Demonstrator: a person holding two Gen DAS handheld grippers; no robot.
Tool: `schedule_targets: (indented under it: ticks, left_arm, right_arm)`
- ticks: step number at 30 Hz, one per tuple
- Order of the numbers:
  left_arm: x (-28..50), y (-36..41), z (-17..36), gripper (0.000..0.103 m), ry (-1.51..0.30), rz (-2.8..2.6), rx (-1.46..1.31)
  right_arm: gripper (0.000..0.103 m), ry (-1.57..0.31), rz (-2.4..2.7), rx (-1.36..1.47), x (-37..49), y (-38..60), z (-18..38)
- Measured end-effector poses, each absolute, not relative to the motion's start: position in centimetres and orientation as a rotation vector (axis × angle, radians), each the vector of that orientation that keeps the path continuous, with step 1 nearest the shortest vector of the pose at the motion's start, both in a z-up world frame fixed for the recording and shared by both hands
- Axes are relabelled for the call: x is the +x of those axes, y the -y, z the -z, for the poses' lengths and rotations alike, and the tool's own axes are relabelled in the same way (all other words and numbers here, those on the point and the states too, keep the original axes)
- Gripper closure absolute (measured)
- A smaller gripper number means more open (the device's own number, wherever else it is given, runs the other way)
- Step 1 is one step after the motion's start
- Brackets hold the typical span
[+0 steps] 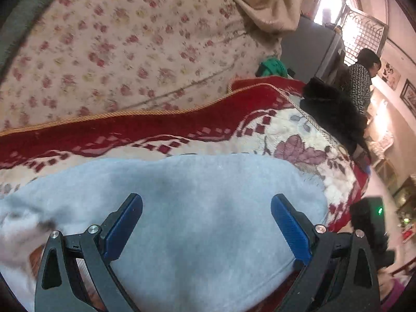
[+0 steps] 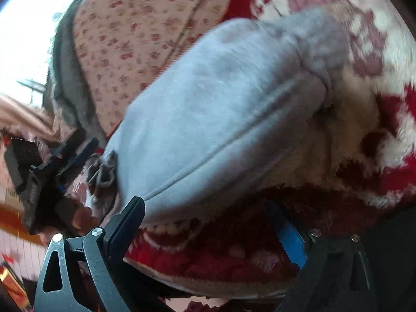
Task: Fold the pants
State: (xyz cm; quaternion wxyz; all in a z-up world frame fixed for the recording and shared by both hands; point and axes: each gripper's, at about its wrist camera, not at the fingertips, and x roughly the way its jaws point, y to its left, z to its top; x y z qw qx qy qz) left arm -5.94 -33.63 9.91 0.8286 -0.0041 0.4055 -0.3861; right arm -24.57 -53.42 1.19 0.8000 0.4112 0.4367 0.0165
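Observation:
Light grey-blue pants (image 1: 182, 195) lie on a red and cream floral blanket (image 1: 182, 135) on a bed. My left gripper (image 1: 206, 208) is open, its blue pads spread just above the pants, holding nothing. In the right wrist view the pants (image 2: 221, 109) lie folded over, with a thick rounded edge and a bunched end at the upper right. My right gripper (image 2: 205, 213) is open at the pants' near edge: its left finger (image 2: 130, 218) touches that edge, its right finger sits low against the blanket (image 2: 338, 182). The left gripper (image 2: 59, 161) shows there at the pants' far left end.
A pink floral sheet (image 1: 117, 46) covers the bed beyond the blanket. A beige curtain (image 1: 262, 2) hangs at the back. A person in a patterned top (image 1: 361, 85) stands at the right by a bright window. A black garment (image 1: 332, 109) lies on the blanket's right edge.

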Motion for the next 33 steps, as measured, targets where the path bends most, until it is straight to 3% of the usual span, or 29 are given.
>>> schedule_targets:
  ticks: [9, 24, 27, 29, 33]
  left_arm:
    - [-1.1, 39.3, -9.4, 0.004, -0.945, 0.918, 0.050]
    - [-0.1, 48.2, -5.7, 0.004, -1.074, 1.165, 0.467]
    - [0.8, 49.7, -4.2, 0.004, -1.113, 1.209, 0.518]
    - [1.6, 50.9, -2.6, 0.000, -1.186, 1.232, 0.539]
    - [2.3, 52.6, -0.2, 0.000, -1.286, 1.256, 0.577]
  right_arm:
    - [0.001, -0.752, -0.073, 0.889, -24.1, 54.0, -1.1]
    - [0.002, -0.713, -0.139, 0.929, -24.7, 54.5, -1.1]
    - [0.018, -0.728, -0.140, 0.938, -24.3, 54.7, -0.8]
    - [0.038, -0.720, -0.118, 0.970, -23.7, 55.2, -0.5]
    - [0.044, -0.720, -0.141, 1.002, -23.3, 55.6, 0.0]
